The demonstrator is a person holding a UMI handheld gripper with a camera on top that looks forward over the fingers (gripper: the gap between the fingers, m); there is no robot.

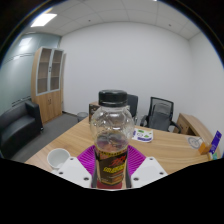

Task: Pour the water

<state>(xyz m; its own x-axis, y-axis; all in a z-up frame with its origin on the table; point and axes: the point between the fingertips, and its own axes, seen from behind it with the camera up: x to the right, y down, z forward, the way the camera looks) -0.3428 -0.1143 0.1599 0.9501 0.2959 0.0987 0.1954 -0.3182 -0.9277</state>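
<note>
Gripper view: gripper (112, 170) clenched on clear plastic bottle (112, 135), black cap, dark label; both magenta pads (90, 160) pressed against its sides. Bottle upright, held above light wooden table (170, 150). White cup (59, 157) on table, left of fingers. Blue-white item (143, 134) beyond bottle. Black office chairs (158, 112) behind table. Wooden cabinet (47, 82) at left wall, dark sofa (18, 130) below. White walls, ceiling light panels (43, 19).
</note>
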